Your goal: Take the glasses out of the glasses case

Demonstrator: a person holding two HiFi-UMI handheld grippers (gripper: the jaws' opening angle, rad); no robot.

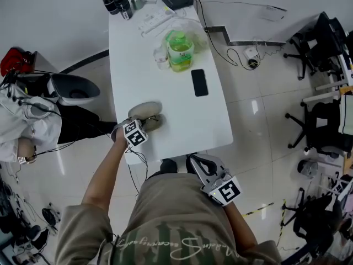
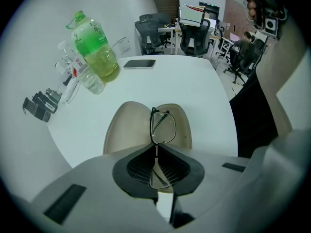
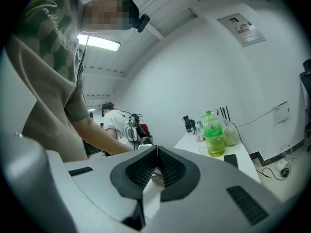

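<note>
Head view: left gripper [image 1: 142, 127] at the lower left edge of the white table [image 1: 165, 87], over the open beige case [image 1: 144, 110]; right gripper [image 1: 194, 162] at lower centre, off the table

Left gripper view: jaws closed on the glasses [image 2: 163, 127], held edge-on at centre frame above the case's two halves

Right gripper view: jaws together, nothing held

Handling: lift straight up with a light pinch, and clear the case rim before any sideways move
</note>
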